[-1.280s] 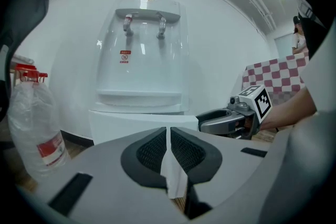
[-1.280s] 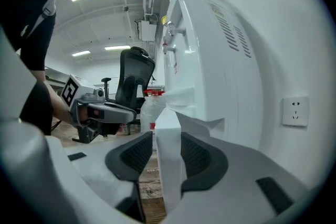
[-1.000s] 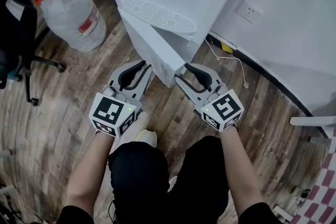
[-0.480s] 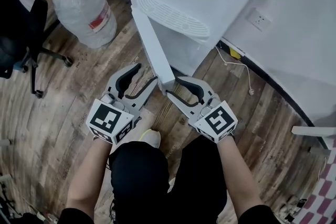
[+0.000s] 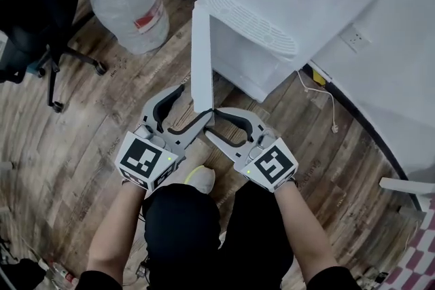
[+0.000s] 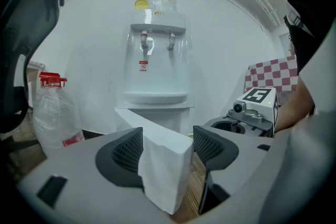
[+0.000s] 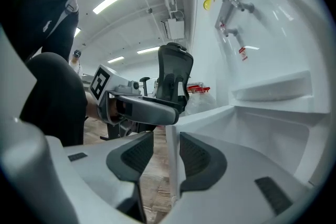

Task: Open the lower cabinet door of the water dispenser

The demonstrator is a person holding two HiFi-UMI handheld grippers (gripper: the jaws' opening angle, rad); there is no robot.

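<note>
Wood floor point(image 5: 81, 132) below; upright door point(image 5: 202, 58) edge sits between jaws of my left gripper point(image 6: 167, 150), just opened, and right gripper point(image 7: 167, 153), closing, unclamped

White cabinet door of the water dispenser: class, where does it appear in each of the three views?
Head view: white cabinet door upper centre, edge-on.
Left gripper view: door bottom centre, between the jaws.
Right gripper view: door thin edge, bottom centre, between the jaws.
Shared landmark: white drip tray.
</note>
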